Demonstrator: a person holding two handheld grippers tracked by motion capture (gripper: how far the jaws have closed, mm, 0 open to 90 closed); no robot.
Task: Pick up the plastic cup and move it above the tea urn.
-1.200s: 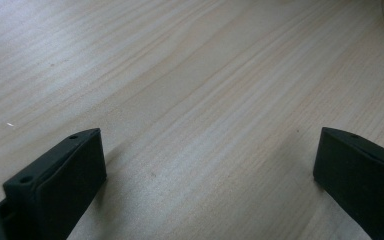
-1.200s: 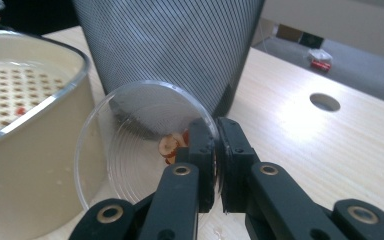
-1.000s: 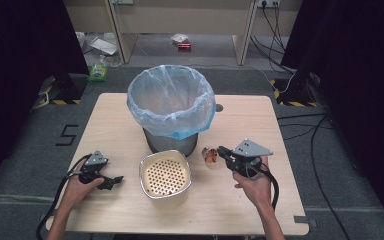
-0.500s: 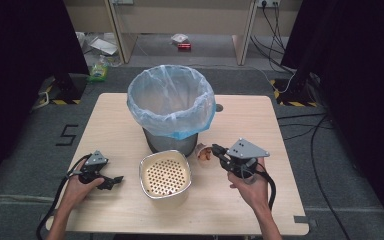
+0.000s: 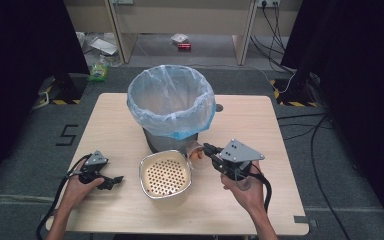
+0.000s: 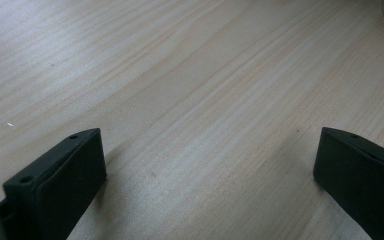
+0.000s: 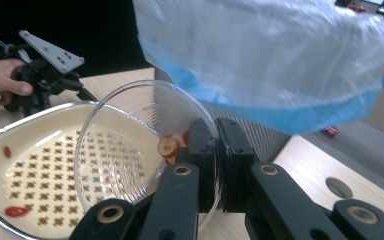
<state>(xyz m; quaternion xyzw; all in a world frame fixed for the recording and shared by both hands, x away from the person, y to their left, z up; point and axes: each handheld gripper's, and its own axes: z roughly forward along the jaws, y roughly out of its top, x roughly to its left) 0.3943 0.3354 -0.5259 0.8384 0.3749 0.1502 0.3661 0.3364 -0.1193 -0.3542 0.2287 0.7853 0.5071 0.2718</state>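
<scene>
beside the bin (image 5: 171, 107), right gripper (image 5: 206, 148) clamps a tilted glass bowl (image 7: 145, 150) over the strainer (image 5: 166, 174); left gripper (image 5: 115, 179) gapes wide.

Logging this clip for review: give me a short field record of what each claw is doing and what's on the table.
Right claw: shut on the rim of a clear glass bowl, tilted, red fruit pieces inside.
Left claw: open, nothing between the jaws, low over the table.
Strainer basin: perforated, cream-coloured, metal rim, a few red bits in it, beside the glass bowl.
Bin: lined with a blue-edged plastic bag, behind the basin.
</scene>
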